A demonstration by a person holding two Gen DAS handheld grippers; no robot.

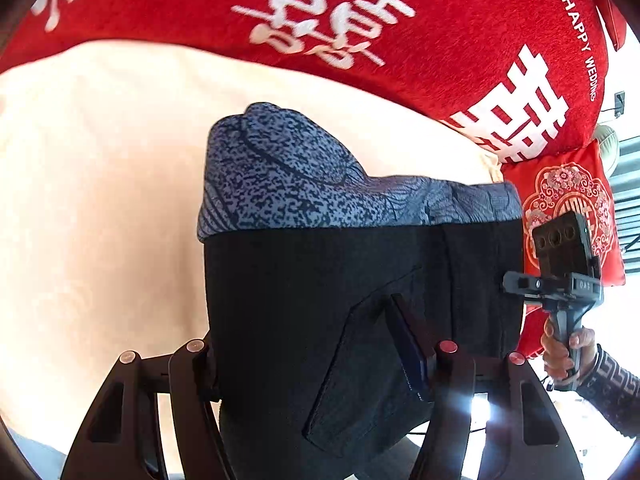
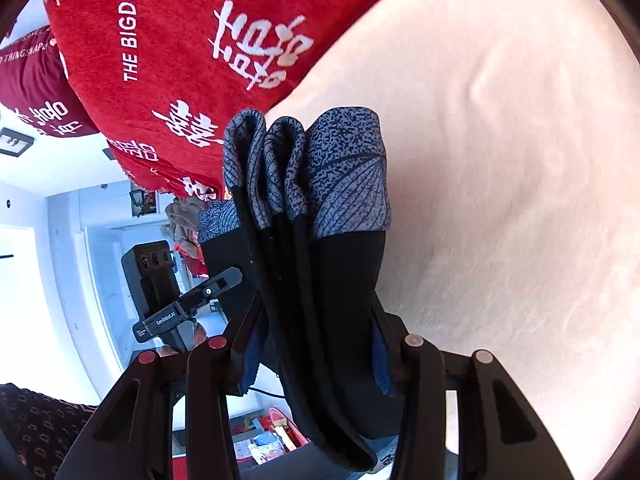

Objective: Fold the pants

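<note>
I hold the pants [image 1: 320,300], soft, limp, light, already bunched in layers, clamped in both left gripper [image 1: 320,360] & right gripper [image 2: 316,344] above the cream bed [image 1: 100,200]; grip thick edges, w/ all layers.

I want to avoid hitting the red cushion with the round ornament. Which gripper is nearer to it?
Right. The right gripper is just in front of the cushion; the left gripper is across the pants from it.

The red blanket [image 1: 460,40] bears white "HAPPY WEDDING" and "THE BIGDAY" (beside large white Chinese characters); the other gripper's mount [image 2: 168,316] reads "GenRobot.AI".
</note>
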